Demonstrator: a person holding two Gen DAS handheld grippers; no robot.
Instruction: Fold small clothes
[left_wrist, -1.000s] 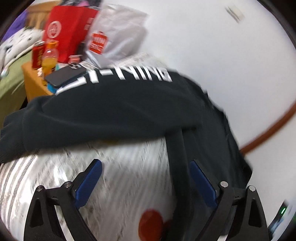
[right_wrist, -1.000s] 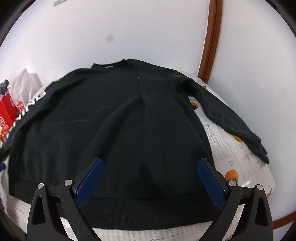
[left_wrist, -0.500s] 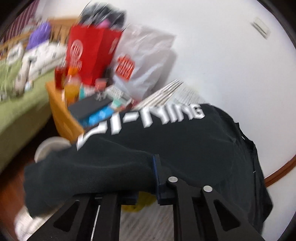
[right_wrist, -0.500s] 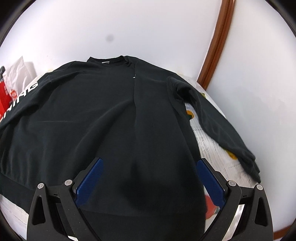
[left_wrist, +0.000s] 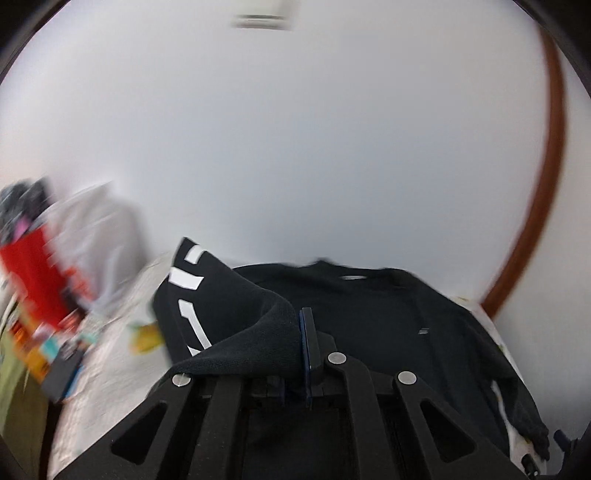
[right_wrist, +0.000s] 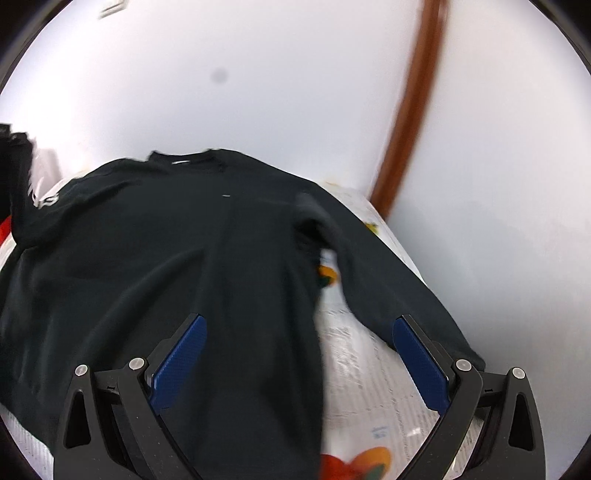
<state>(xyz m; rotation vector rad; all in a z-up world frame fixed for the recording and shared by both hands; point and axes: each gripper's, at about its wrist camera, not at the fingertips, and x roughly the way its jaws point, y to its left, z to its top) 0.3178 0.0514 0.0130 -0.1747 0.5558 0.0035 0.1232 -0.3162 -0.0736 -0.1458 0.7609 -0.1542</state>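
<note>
A: Where is the black long-sleeved sweatshirt (right_wrist: 192, 266)?

B: Spread flat on a white printed table cover (right_wrist: 369, 376) against a white wall (left_wrist: 295, 147).

A: And the grippers?

B: The left gripper (left_wrist: 301, 343) is clamped tight on the ribbed cuff (left_wrist: 255, 347) of the white-lettered sleeve (left_wrist: 207, 295), raised above the cloth. The right gripper (right_wrist: 299, 354) hangs wide apart over the sweatshirt's right edge, gripping nothing.

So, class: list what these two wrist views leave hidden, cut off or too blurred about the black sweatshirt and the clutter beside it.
- Left wrist view: sleeve lettering folded over, unreadable.
- Left wrist view: left gripper hides the sweatshirt hem.
- Left wrist view: red bag and clutter motion-blurred.
- Right wrist view: right sleeve cuff behind the open right gripper.
</note>
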